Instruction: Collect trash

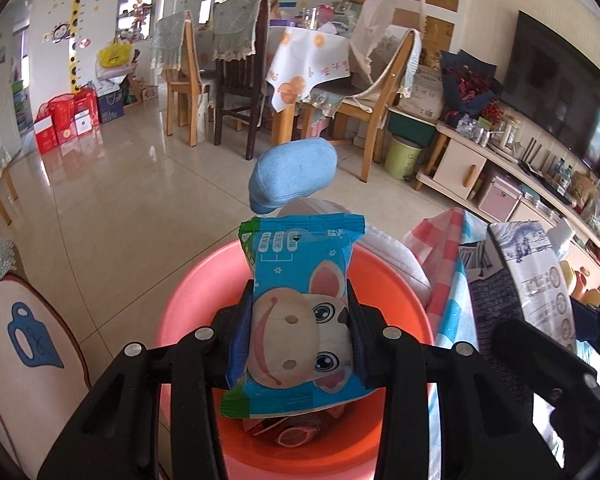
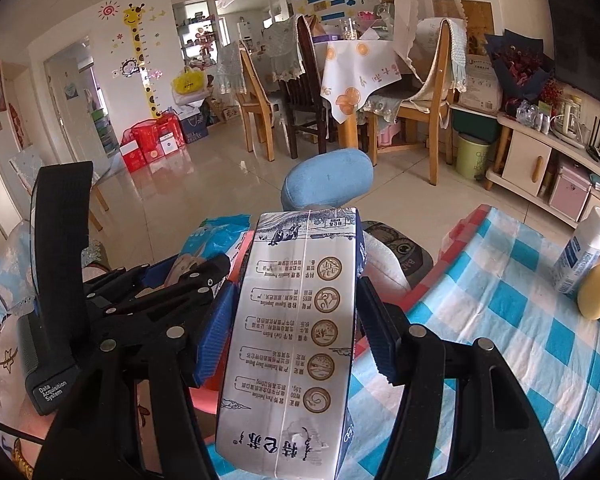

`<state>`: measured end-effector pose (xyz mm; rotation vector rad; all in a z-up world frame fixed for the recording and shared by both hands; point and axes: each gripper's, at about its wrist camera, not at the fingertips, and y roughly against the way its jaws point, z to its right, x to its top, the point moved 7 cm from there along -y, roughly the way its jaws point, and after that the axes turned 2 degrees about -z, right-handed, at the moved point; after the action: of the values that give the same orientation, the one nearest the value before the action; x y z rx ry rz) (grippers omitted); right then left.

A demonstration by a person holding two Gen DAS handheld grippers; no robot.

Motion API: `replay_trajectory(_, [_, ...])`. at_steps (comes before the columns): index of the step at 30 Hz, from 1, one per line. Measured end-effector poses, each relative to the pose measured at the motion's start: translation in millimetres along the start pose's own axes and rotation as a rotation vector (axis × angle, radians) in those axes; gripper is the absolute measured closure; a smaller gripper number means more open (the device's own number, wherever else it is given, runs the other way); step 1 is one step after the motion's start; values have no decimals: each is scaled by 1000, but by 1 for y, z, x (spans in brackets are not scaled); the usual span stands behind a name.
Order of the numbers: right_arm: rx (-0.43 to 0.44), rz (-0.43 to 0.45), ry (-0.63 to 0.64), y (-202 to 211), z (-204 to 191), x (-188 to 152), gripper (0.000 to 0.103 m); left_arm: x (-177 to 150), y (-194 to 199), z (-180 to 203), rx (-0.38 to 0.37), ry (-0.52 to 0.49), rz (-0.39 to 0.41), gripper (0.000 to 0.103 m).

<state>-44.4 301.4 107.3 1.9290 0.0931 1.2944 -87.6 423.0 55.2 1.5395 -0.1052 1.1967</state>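
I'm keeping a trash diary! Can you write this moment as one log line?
left hand-held gripper: shut on snack packet above pink bin | right hand-held gripper: shut on milk carton | both unreleased

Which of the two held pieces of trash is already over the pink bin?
The blue snack packet in the left claw; the milk carton is beside it.

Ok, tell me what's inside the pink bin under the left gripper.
Inside the pink bin, some reddish wrappers show at the bottom; the blue snack packet covers the rest.

Pink bin mouth open below, blue cushion beyond, checked table right
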Motion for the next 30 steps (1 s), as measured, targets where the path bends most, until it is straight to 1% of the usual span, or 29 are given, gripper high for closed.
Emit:
replay_trajectory(3, [5, -13, -6, -13, -2, 0, 41, 0, -5, -10, 4, 27, -12, 61])
replay_trajectory(9, [36, -28, -35, -34, -4, -1, 41, -3, -17, -18, 12, 60, -43, 61])
replay_trajectory(12, [68, -47, -69, -45, -1, -4, 39, -6, -24, -22, 25, 67, -65, 58])
replay_trajectory(13, [74, -56, -83, -49, 3, -5, 36, -6, -24, -22, 28, 69, -69, 55])
replay_trajectory(14, [71, -59, -95, -50, 5, -7, 33, -6, -24, -22, 28, 76, -67, 45])
replay_trajectory(15, [59, -52, -104, -50, 9, -8, 26, -6, -24, -24, 34, 82, -64, 38])
replay_trajectory(16, [51, -43, -112, -48, 11, -8, 20, -6, -24, -25, 51, 84, -59, 26])
replay_trajectory(18, [32, -28, -119, -43, 16, -10, 19, -5, -24, -23, 55, 77, -56, 23])
replay_trajectory(20, [6, -21, -109, -38, 19, -11, 19, -6, -27, -20, 52, 72, -66, 16])
replay_trajectory(23, [-31, 1, -91, -28, 21, -13, 19, -7, -28, -18, 60, 54, -71, 16])
replay_trajectory(26, [-71, 23, -64, -16, 25, -16, 18, -6, -25, -17, 51, 55, -60, 15])
replay_trajectory(30, [-142, 50, -22, -2, 31, -21, 13, -5, -23, -12, 42, 45, -53, 15])
